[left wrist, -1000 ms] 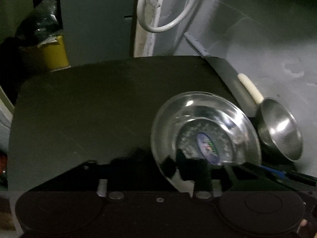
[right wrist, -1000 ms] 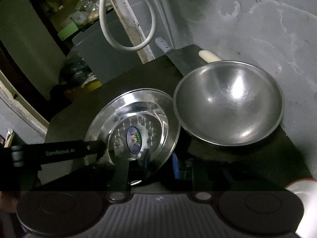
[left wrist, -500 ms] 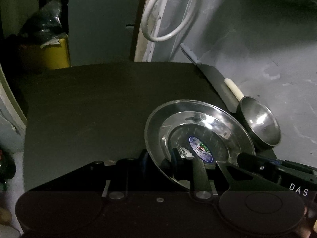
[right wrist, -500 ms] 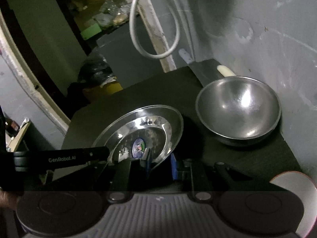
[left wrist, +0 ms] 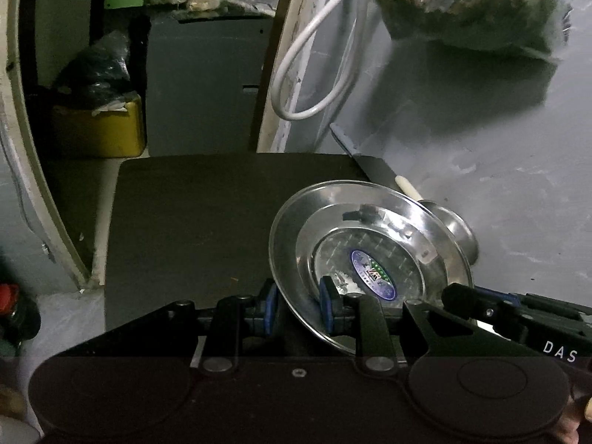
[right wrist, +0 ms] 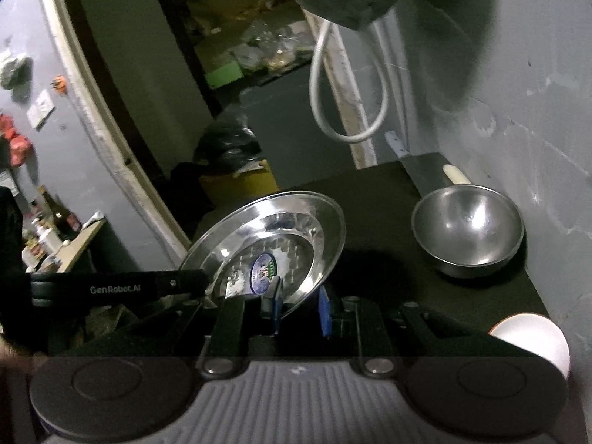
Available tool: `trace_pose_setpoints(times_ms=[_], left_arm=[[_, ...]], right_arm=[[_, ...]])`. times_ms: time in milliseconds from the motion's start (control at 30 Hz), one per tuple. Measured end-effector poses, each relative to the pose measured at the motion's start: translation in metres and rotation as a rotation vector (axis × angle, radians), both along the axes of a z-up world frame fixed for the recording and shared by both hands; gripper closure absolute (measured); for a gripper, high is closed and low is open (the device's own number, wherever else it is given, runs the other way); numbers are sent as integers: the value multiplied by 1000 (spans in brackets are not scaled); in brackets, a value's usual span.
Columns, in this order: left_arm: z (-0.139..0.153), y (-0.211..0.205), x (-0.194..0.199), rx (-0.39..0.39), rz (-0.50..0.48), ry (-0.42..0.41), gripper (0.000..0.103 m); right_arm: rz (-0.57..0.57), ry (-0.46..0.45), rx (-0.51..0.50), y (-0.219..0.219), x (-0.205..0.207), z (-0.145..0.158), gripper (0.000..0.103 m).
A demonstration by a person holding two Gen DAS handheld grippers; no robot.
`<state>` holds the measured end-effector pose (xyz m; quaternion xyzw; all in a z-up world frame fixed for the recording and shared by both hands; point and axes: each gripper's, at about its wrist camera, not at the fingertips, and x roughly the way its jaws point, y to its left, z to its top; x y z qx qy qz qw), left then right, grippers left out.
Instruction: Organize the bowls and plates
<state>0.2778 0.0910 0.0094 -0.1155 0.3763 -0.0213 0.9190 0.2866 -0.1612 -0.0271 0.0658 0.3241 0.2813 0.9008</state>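
Both claws pinch the round shiny steel plate by its near rim, left claw and right claw, tilted clear of the dark counter, likely for carrying; round steel bowl sits by the wall.

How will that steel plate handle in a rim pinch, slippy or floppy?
Likely slippery: the plate is polished and mirror-bright, and each set of jaws grips only its thin rim. Probably stiff and light: it holds its shape while tilted. It may pivot if one grip loosens.
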Motion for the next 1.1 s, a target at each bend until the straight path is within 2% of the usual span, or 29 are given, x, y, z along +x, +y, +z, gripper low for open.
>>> trace_pose_setpoints(times_ms=[233,433,600,833,1100], left_arm=[[15,-1,-38,-1,17,-27,77],[18,-3,-66,11,20,-35,77],[11,0,-91,26,12,-4,77],[-8,1,-128,63,40,67,76],[-23,-5,-140,54,33,114,76]], right_arm=[[42,-45,-4,-2,-40,17,80],[52,-54,4,-5,-66,20,80],[88,-11,3,-7,-82,14,80],[135,83,-2,-4,-112,-9,80],[128,158,-29,-7,-124,-24,80]])
